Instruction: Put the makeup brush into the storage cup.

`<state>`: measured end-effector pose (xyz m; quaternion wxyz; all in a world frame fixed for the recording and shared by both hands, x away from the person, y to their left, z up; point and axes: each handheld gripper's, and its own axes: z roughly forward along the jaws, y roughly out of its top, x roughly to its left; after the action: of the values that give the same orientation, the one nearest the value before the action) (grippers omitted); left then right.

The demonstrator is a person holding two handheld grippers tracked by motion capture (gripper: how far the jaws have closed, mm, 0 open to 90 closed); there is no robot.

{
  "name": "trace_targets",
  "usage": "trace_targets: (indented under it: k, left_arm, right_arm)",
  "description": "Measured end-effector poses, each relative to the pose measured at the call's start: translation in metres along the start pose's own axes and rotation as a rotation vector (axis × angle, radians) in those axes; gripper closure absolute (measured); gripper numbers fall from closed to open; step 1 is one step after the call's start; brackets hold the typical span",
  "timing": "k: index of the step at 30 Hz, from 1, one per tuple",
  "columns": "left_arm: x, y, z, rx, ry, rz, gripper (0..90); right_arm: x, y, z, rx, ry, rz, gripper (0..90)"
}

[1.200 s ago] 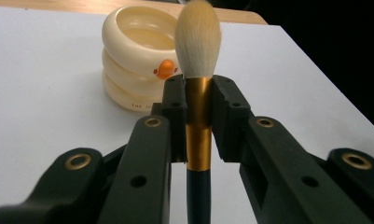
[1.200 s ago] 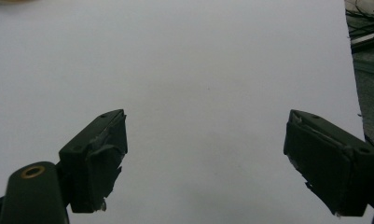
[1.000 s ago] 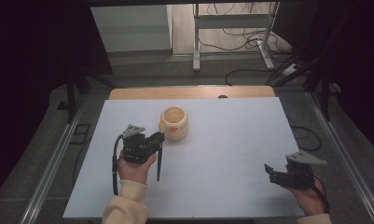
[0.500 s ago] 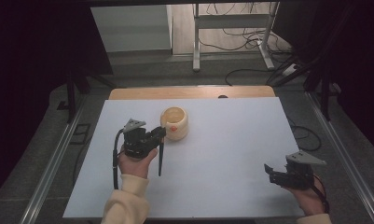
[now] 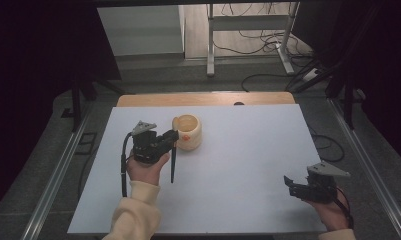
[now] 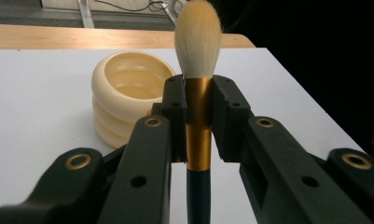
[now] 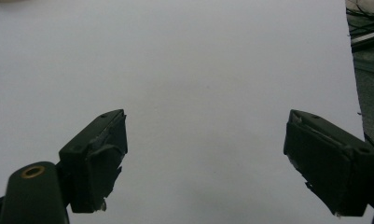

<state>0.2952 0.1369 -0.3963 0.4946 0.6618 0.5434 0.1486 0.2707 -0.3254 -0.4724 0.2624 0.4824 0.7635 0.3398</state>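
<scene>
Left gripper (image 5: 171, 137) edged nearer the cream cup (image 5: 188, 132), clamping a brush (image 6: 197, 84) by its gold ferrule. Cup sits toward table's (image 5: 248, 150) far-left corner. Right gripper (image 5: 294, 184) idles agape; bristles might nudge the cup over.

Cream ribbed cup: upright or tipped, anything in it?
Upright. The cream ribbed cup stands on the white table, mouth up; the visible interior looks empty.
</scene>
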Motion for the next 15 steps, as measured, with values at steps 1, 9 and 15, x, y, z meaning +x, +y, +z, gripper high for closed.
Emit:
trace_targets:
  k: [1,9,15]
  left_arm:
    - [0.0,0.001,0.0,-0.003,0.0,0.002,77.4]
    - [-0.001,0.009,-0.001,-0.011,-0.005,0.006,77.4]
    - [0.0,0.013,0.001,-0.02,-0.007,0.001,77.4]
  right_arm:
    - [0.0,0.0,0.0,0.001,0.0,0.001,13.7]
    - [0.0,0.0,0.0,0.002,0.001,0.0,13.7]
    - [0.0,0.0,0.0,0.003,0.0,0.001,13.7]
